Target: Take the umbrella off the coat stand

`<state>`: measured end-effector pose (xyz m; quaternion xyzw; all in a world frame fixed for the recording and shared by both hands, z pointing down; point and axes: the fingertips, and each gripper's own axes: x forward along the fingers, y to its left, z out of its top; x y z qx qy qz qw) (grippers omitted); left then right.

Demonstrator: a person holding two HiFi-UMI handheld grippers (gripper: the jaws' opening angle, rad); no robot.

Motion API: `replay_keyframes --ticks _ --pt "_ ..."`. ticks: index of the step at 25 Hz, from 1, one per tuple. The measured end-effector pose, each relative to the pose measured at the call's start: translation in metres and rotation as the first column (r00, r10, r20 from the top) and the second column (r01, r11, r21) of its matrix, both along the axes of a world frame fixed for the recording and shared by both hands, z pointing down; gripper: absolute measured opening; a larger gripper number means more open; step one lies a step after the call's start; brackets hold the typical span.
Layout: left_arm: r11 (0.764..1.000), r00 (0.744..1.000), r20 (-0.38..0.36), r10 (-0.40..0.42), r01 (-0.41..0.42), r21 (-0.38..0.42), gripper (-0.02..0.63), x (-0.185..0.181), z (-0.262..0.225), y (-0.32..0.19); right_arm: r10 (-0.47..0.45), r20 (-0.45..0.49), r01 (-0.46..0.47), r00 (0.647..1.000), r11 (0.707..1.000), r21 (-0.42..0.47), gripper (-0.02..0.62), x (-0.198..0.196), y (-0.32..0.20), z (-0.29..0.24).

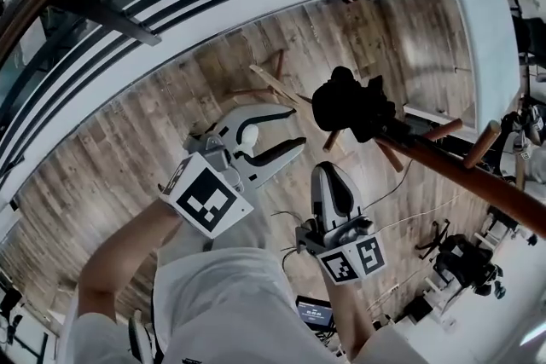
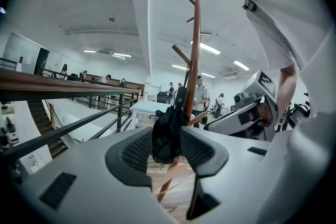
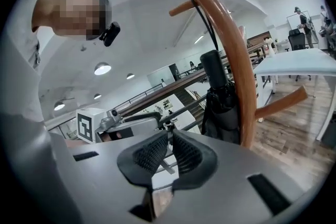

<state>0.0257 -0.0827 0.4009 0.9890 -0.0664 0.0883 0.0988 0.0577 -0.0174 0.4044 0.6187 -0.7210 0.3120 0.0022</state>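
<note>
While the umbrella (image 1: pixel 350 102) hangs bundled and black against the coat stand (image 1: pixel 461 170) at centre right of the head view, the left gripper (image 1: pixel 298 128) has its jaws spread with nothing pinched. In its own view the umbrella (image 2: pixel 167 134) shows through the gap, but the head view puts it a little beyond the tips, not yet between them. The right gripper (image 1: pixel 331 171), at lower centre, has its jaws pressed together on nothing.

The likely trouble is the way it hangs: in the right gripper view a thin dark strap (image 3: pixel 202 23) climbs from the umbrella's handle toward a peg (image 3: pixel 184 8). A straight pull away could snag it there and drag or tip the coat stand (nothing steadies it). A bite on loose canopy folds alone could also slip.

Whether the strap loops over that peg is too fine to tell. The umbrella's lower end is cut off behind the right gripper's body, and the left gripper's body hides much of the coat stand's lower part in its view
</note>
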Motion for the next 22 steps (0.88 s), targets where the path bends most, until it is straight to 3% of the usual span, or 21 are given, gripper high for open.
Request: replay_keyframes --ticks 7,12,17,22 --pt "0.997 0.998 0.001 0.063 -0.063 0.038 0.177 0.021 0.024 -0.012 0.007 -0.007 -0.007 1.0 1.0 -0.016 0.051 0.008 -0.012 0.024" --pt "0.986 0.99 0.029 0.14 -0.142 0.089 0.269 0.041 0.038 -0.012 0.027 -0.001 -0.027 1.0 0.999 -0.025 0.051 0.016 -0.016 0.034" --pt "0.966 0.975 0.036 0.219 -0.222 0.132 0.31 0.061 0.049 -0.01 0.047 0.006 -0.046 0.999 0.998 -0.032 0.051 0.023 -0.016 0.044" --pt "0.961 0.97 0.049 0.237 -0.242 0.132 0.333 0.081 0.065 -0.01 0.084 0.011 -0.084 0.996 0.995 -0.052 0.052 0.035 -0.012 0.058"
